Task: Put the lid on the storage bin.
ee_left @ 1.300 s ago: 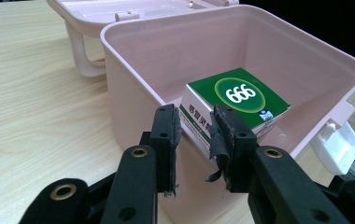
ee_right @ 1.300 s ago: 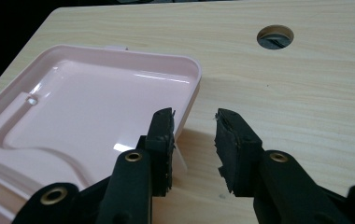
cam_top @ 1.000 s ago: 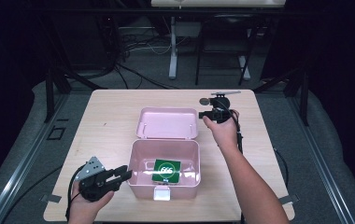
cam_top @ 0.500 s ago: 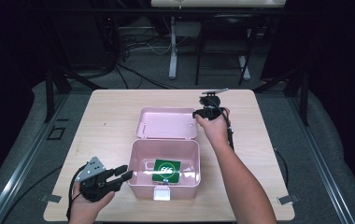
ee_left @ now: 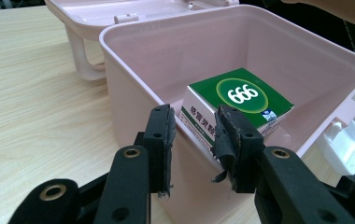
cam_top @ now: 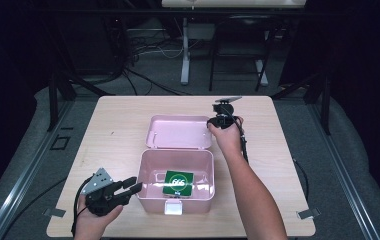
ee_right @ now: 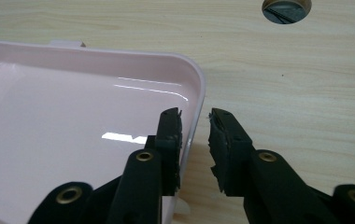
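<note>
A pale wooden bench (cam_top: 118, 140) stands in a dark room, with cables and stand legs on the floor behind it at the top of the high view. Nearest the person, at the lower left of that view, the left gripper (cam_top: 128, 188) sits just beside the left wall of the pink box (cam_top: 148, 197); in the left gripper view its jaws are spread a little and straddle the box's near rim (ee_left: 133, 74), one jaw outside the wall and one inside, with a gap on either side, so nothing is pinched yet. Inside the box, toward the lower centre of the high view, lies a green carton (cam_top: 178, 183) marked 666, tilted against the floor of the box. A white latch (cam_top: 173, 207) hangs at the front wall. Farther up the frame, the hinged lid (cam_top: 178, 132) lies open and flat on the bench behind the box. At its right edge is the right gripper (cam_top: 213, 123); in the right gripper view its jaws are parted and straddle the lid's rim (ee_right: 199, 100) without closing on it. My reading is that the carton is already packed and closing is what remains: the lid must be gripped, swung over and latched, while the left gripper steadies the box.
</note>
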